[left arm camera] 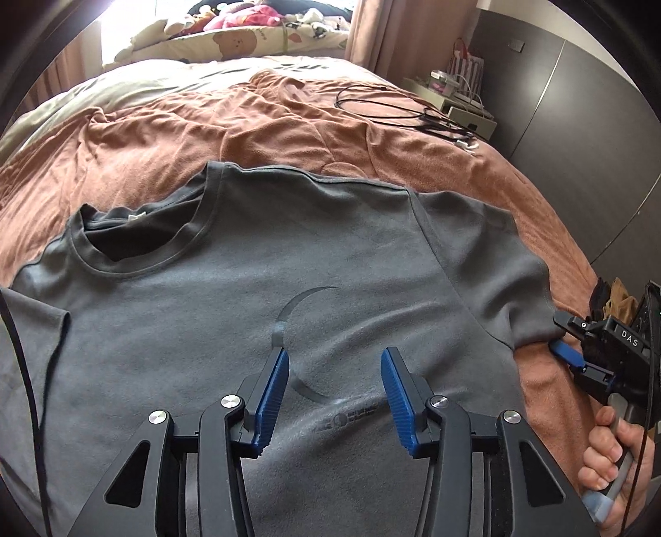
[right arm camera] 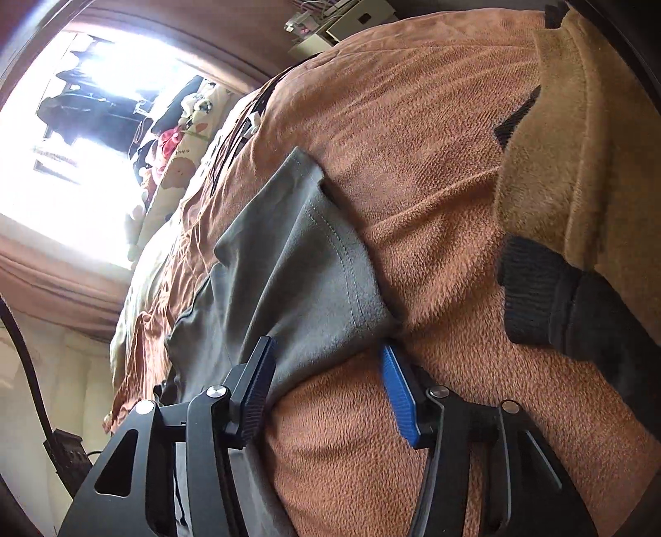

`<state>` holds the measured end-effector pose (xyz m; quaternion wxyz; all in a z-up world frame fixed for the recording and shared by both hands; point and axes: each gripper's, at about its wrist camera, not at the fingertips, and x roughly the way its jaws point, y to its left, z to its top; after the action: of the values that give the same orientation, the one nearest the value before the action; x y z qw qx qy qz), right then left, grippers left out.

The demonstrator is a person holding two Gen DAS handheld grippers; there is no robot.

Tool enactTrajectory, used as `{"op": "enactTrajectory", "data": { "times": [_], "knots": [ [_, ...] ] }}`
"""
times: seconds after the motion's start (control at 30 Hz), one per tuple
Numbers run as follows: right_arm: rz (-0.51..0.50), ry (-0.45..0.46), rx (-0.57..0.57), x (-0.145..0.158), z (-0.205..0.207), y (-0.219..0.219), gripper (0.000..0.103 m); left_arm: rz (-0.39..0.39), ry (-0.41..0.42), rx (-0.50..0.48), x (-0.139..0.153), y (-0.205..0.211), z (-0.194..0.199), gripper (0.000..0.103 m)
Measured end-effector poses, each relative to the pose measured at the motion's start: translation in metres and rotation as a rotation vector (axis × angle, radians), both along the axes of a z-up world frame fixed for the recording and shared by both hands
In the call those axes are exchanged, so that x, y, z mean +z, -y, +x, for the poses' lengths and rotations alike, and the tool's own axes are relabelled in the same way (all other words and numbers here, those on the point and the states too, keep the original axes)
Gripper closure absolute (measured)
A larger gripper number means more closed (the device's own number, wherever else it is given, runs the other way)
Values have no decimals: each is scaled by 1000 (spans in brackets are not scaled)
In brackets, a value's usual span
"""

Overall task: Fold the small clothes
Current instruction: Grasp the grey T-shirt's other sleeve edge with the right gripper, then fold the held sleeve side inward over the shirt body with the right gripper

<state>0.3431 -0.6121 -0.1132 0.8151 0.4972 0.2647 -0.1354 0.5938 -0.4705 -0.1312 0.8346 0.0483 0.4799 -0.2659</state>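
Observation:
A grey T-shirt (left arm camera: 248,297) lies spread face up on the brown blanket (left arm camera: 206,136), collar at the upper left. My left gripper (left arm camera: 334,363) is open and empty, hovering over the shirt's chest print. My right gripper (left arm camera: 557,334) shows at the right edge of the left wrist view, at the tip of the shirt's right sleeve. In the right wrist view my right gripper (right arm camera: 326,355) is open, its fingers on either side of the sleeve's (right arm camera: 305,264) hem end, not closed on it.
A tan garment (right arm camera: 578,157) and a black knit item (right arm camera: 553,305) lie on the blanket right of the sleeve. Black cables (left arm camera: 396,107) and a small box (left arm camera: 467,111) sit at the bed's far right. Pillows and soft toys (left arm camera: 231,29) are at the head.

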Motion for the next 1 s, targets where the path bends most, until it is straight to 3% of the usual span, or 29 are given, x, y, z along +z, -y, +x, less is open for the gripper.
{"op": "enactTrajectory", "data": {
  "times": [0.1,0.17,0.23,0.27,0.53,0.73,0.8,1.0],
  "knots": [
    [-4,0,-16,1,8,0,59,-5,-15,-11,-3,11,6,63],
    [-24,-3,-15,4,14,-2,68,-10,-23,-24,-4,19,7,68],
    [-33,11,4,6,15,-5,89,-13,-33,-41,-5,27,8,74],
    [-35,20,7,7,16,-5,92,-14,-39,-51,-6,32,8,76],
    [-64,67,17,19,12,-5,95,-30,-81,-118,-5,64,5,79],
    [-87,107,41,20,13,-6,95,-14,-131,-184,-19,95,-4,83],
    [-94,119,43,20,13,-4,100,-13,-149,-194,-25,102,-6,84],
    [-99,148,30,18,12,1,101,5,-149,-229,-30,121,-15,84]
  ]
}}
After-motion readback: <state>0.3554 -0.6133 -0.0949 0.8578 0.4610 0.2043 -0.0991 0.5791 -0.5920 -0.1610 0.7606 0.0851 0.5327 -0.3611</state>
